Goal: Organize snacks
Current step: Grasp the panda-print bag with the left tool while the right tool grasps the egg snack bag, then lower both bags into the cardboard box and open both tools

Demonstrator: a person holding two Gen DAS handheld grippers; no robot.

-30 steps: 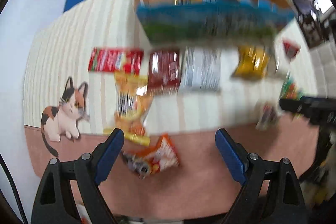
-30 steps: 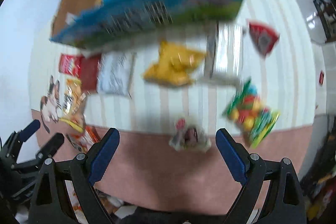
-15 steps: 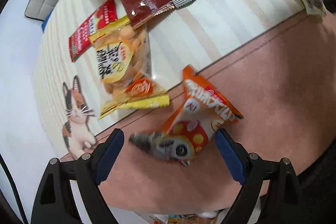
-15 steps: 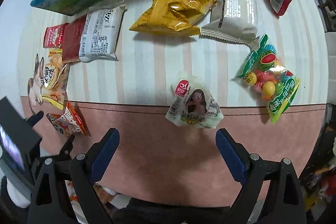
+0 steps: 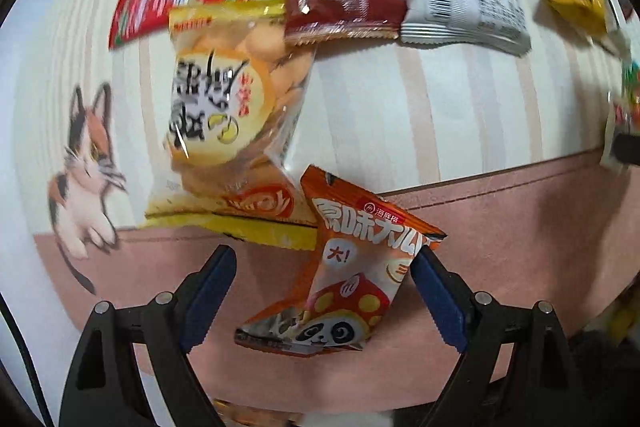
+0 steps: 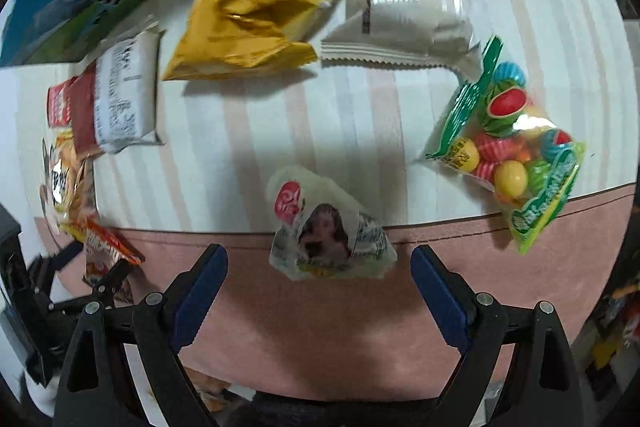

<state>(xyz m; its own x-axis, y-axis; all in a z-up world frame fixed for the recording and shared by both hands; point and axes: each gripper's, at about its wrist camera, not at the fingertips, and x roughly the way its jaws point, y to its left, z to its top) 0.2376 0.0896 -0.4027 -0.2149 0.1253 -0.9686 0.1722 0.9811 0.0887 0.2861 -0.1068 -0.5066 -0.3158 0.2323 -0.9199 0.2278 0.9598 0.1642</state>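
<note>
Two packets overlap: biscuit bag (image 5: 228, 115) atop orange packet (image 5: 352, 275).

my worktop (image 5: 460, 115) wears a cream cloth with pale stripes, and nearest me a pink band (image 5: 520, 227) runs along its edge, marked off by a thin dark line. a cartoon calico cat (image 5: 86, 167) is printed on the cloth at the far left, half on the stripes, its tail trailing down onto the pink. from my other side the same stripes (image 6: 340, 131) and pink band (image 6: 320, 327) show.
</note>
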